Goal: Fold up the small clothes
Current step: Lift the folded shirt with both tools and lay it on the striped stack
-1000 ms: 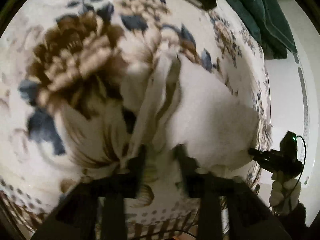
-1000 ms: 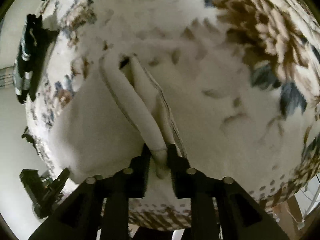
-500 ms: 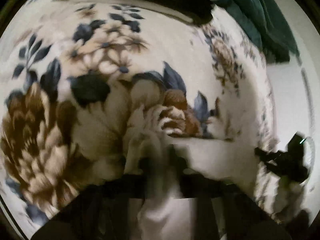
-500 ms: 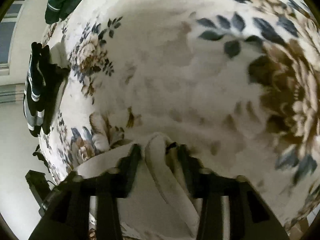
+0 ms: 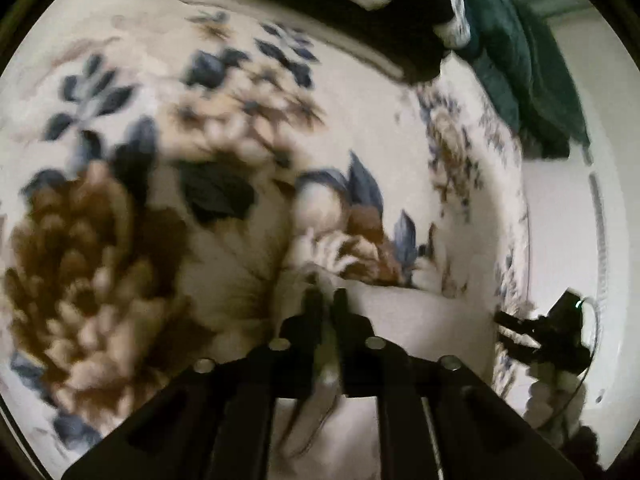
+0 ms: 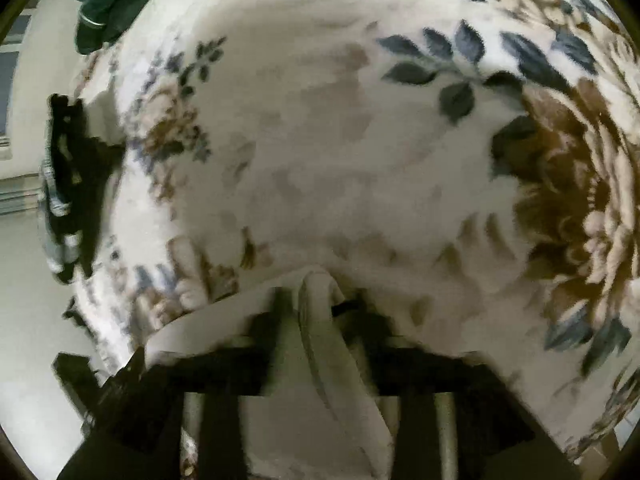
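A small cream-white garment (image 5: 416, 320) lies on a floral blanket (image 5: 240, 128). My left gripper (image 5: 326, 296) is shut on one edge of the garment, cloth pinched between its fingers. In the right wrist view the same garment (image 6: 320, 392) runs under and between my right gripper (image 6: 318, 300), whose jaws stand apart with a thick fold of cloth between them. The right gripper also shows at the far right of the left wrist view (image 5: 536, 332), at the garment's other end.
Dark green clothes (image 5: 520, 60) and a black garment (image 5: 320, 0) lie at the blanket's far edge. A black striped item (image 6: 64, 184) sits at the blanket's left edge in the right wrist view. The blanket's edge drops to a pale floor (image 5: 560, 220).
Both grippers have carried the garment's edge forward over itself, away from me. The left jaws have closed tight on the cloth. The right jaws have spread wider than a second ago.
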`<act>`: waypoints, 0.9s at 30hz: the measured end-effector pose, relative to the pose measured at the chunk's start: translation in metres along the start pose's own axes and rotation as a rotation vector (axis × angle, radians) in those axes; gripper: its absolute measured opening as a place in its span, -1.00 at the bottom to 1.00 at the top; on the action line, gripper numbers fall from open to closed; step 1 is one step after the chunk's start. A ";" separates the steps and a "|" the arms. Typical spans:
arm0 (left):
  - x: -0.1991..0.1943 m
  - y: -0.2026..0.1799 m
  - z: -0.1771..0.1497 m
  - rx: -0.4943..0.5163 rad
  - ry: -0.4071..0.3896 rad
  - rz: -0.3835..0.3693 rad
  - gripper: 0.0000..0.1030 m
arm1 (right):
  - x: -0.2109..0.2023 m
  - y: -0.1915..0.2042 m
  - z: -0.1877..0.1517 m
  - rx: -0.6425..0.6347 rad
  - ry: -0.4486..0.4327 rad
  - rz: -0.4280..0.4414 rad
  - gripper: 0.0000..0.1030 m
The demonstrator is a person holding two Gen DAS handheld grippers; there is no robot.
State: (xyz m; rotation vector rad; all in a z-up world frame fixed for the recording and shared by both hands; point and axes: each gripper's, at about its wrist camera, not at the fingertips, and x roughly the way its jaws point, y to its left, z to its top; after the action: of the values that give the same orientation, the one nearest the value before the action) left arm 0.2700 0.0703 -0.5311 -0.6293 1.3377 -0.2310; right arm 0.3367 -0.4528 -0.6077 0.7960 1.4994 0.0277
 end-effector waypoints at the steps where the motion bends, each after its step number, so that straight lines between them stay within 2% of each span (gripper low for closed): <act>1: -0.005 0.006 -0.002 -0.005 -0.011 -0.013 -0.26 | -0.002 -0.004 -0.003 -0.009 0.012 0.022 0.42; 2: -0.008 0.019 -0.005 -0.020 -0.015 -0.036 0.27 | -0.002 -0.011 -0.007 -0.018 0.039 0.053 0.43; 3: -0.006 0.025 -0.009 -0.042 -0.021 -0.036 0.35 | 0.001 -0.021 -0.011 -0.020 0.075 0.076 0.43; 6: 0.016 0.058 -0.027 -0.191 0.070 -0.242 0.34 | 0.017 -0.043 -0.021 -0.017 0.155 0.156 0.44; 8: 0.029 0.060 -0.034 -0.242 0.098 -0.382 0.34 | 0.033 -0.055 -0.028 -0.007 0.213 0.229 0.44; 11: 0.047 0.047 -0.039 -0.233 0.129 -0.454 0.35 | 0.048 -0.059 -0.036 -0.011 0.255 0.319 0.48; 13: 0.057 0.043 -0.039 -0.238 0.131 -0.457 0.35 | 0.052 -0.057 -0.038 -0.006 0.266 0.369 0.54; 17: 0.062 0.036 -0.037 -0.219 0.114 -0.431 0.35 | 0.055 -0.052 -0.044 -0.004 0.289 0.413 0.53; 19: 0.061 0.021 -0.039 -0.176 0.098 -0.378 0.28 | 0.057 -0.044 -0.049 -0.028 0.288 0.388 0.32; 21: 0.061 0.004 -0.040 -0.103 0.079 -0.301 -0.39 | 0.057 -0.039 -0.054 -0.042 0.280 0.347 -0.40; 22: 0.059 -0.005 -0.040 -0.067 0.084 -0.258 -0.58 | 0.055 -0.038 -0.057 -0.034 0.264 0.342 -0.45; 24: 0.050 -0.014 -0.039 -0.029 0.057 -0.216 -0.62 | 0.046 -0.033 -0.062 -0.022 0.228 0.341 -0.56; 27: 0.033 -0.026 -0.036 -0.005 0.034 -0.182 -0.64 | 0.029 -0.018 -0.071 -0.033 0.205 0.327 -0.60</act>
State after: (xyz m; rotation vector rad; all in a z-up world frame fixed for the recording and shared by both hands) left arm 0.2485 0.0225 -0.5478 -0.7553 1.3147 -0.3880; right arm 0.2692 -0.4204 -0.6328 1.0286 1.5408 0.3880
